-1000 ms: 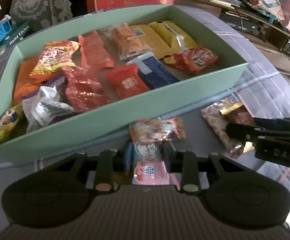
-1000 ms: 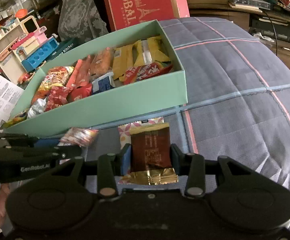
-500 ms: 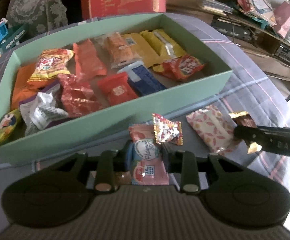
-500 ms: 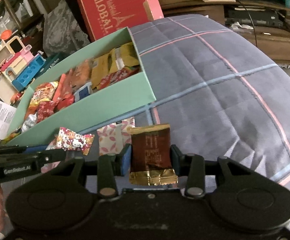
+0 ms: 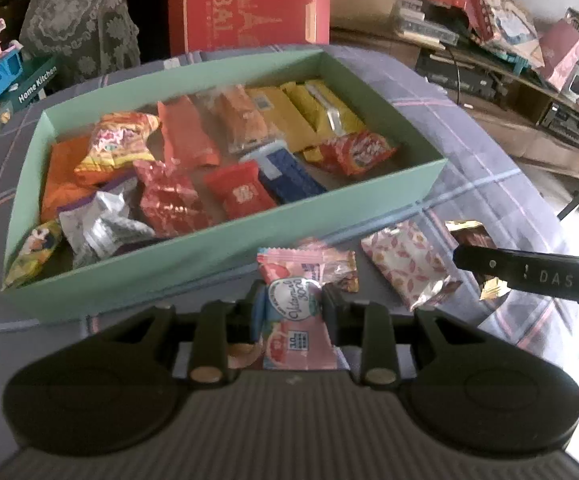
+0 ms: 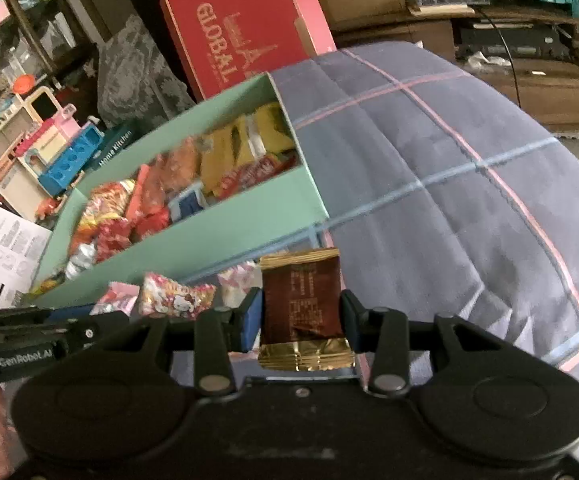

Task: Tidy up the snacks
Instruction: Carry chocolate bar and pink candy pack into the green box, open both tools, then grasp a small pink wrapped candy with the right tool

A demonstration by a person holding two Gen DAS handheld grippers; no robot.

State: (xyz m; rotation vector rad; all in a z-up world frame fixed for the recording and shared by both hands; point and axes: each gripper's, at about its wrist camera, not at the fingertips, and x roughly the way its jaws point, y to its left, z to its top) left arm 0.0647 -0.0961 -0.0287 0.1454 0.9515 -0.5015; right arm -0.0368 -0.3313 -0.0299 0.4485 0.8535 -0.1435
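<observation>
Snacks: two in the grippers, two loose on the cloth, rest in the box. Left gripper is clamped on a pink sachet, one pad on each side edge, held above the cloth just short of the box's near wall. Right gripper is clamped the same way on a brown-and-gold packet, gold crimp toward the camera, also off the cloth, near the box's right front corner. Between them on the plaid cloth: a cartoon-print candy packet and a pink leaf-pattern packet, both just outside the near wall. Mint-green box lies open, floor mostly covered with red, orange, yellow, blue and silver wrappers. Red carton stands behind it.
</observation>
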